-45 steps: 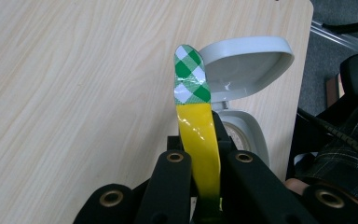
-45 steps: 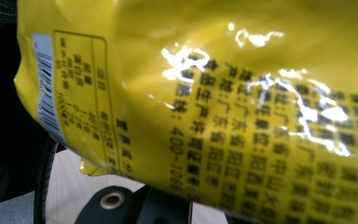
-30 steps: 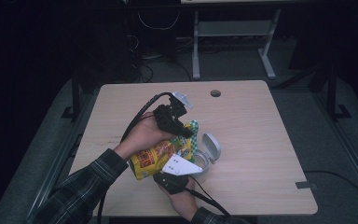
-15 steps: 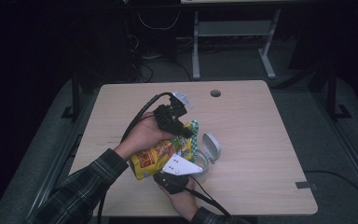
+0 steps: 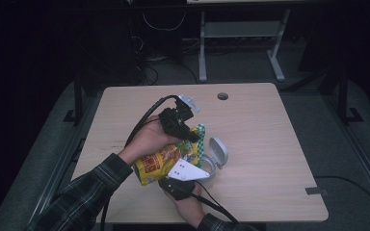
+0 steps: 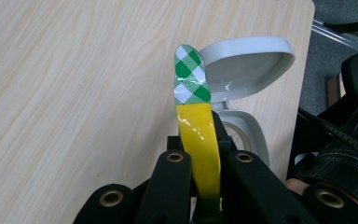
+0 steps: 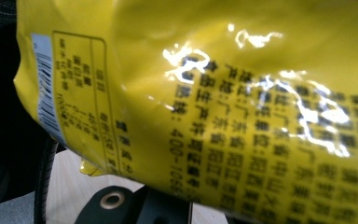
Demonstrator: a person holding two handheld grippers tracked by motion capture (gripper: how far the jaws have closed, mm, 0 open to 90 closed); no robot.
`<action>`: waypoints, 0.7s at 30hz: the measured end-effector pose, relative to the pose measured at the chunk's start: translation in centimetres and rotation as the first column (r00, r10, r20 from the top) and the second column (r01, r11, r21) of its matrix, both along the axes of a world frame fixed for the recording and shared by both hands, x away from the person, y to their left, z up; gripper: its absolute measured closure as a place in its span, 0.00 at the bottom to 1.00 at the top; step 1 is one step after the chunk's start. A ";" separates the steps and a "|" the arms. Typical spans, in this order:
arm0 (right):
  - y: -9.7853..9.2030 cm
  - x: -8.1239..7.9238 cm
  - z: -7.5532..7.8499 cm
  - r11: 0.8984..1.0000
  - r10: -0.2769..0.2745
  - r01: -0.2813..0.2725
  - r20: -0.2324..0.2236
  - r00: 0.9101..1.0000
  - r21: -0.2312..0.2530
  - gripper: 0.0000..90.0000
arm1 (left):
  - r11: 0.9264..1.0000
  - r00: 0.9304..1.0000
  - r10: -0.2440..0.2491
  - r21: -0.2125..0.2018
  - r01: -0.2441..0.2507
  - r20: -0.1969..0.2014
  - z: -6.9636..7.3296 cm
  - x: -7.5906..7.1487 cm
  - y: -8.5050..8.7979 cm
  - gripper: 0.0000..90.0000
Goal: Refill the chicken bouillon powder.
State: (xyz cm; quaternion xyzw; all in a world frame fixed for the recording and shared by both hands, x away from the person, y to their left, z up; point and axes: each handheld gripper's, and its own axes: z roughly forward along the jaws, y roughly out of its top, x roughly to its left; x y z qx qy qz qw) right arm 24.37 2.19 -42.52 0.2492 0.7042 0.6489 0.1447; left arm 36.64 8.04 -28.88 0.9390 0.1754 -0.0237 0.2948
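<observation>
holding the bag at both ends over the open container

the left gripper (image 6: 205,186) pinches the yellow bag (image 5: 166,161) by its green-checked top seal (image 6: 190,77); the right gripper (image 5: 185,175) appears to be clamped on the bag's lower end, its pads hidden behind the foil. the bag hangs above the table (image 5: 270,139), just beside the grey container (image 6: 247,135) with its lid (image 6: 247,63) flipped up. to do this well, i judge both grips should stay firm and low on the seal, pulling evenly so the foil doesn't slip or spill.

Pale wooden table (image 5: 270,125) bearing open grey container (image 5: 215,159)
</observation>
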 end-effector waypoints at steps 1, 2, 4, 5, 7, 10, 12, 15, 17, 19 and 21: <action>0.0 0.0 0.0 1.000 0.000 0.000 0.000 1.000 0.000 1.00 | 1.000 1.000 0.001 -0.001 -0.001 0.000 0.0 0.0 0.0 1.00; 0.0 0.0 0.0 1.000 0.000 0.000 0.000 1.000 0.001 1.00 | 1.000 1.000 0.000 0.001 0.000 0.000 0.0 0.0 0.0 1.00; 0.0 0.0 0.0 1.000 0.000 0.000 0.000 1.000 0.000 1.00 | 1.000 1.000 0.002 -0.001 -0.002 0.000 0.0 0.0 0.0 1.00; 0.0 0.0 0.0 1.000 0.000 0.000 0.001 1.000 0.001 1.00 | 1.000 1.000 0.002 0.000 -0.002 -0.001 0.0 0.0 0.0 1.00; 0.0 0.0 0.0 1.000 0.000 0.000 0.001 1.000 0.001 1.00 | 1.000 1.000 0.003 0.000 -0.003 -0.001 0.0 0.0 0.0 1.00; 0.0 0.0 0.0 1.000 0.000 0.000 0.000 1.000 0.002 1.00 | 1.000 1.000 0.003 0.001 -0.003 -0.001 0.0 0.0 0.0 1.00; 0.0 0.0 0.0 1.000 0.000 0.000 0.000 1.000 0.002 1.00 | 1.000 1.000 0.004 0.001 -0.004 -0.002 0.0 0.0 0.0 1.00; 0.0 0.0 0.0 1.000 0.000 0.000 0.001 1.000 0.001 1.00 | 1.000 1.000 0.005 0.003 -0.005 -0.003 0.0 0.0 0.0 1.00; 0.0 0.0 0.0 1.000 0.000 0.000 0.002 1.000 0.000 1.00 | 1.000 1.000 0.006 0.004 -0.006 -0.004 0.0 0.0 0.0 1.00; 0.0 0.0 0.0 1.000 0.000 0.000 0.002 1.000 0.000 1.00 | 1.000 1.000 0.008 0.005 -0.008 -0.006 0.0 0.0 -0.1 1.00; 0.0 0.0 0.0 1.000 0.001 -0.001 0.001 1.000 0.000 1.00 | 1.000 1.000 0.009 0.007 -0.009 -0.008 0.0 0.0 0.0 1.00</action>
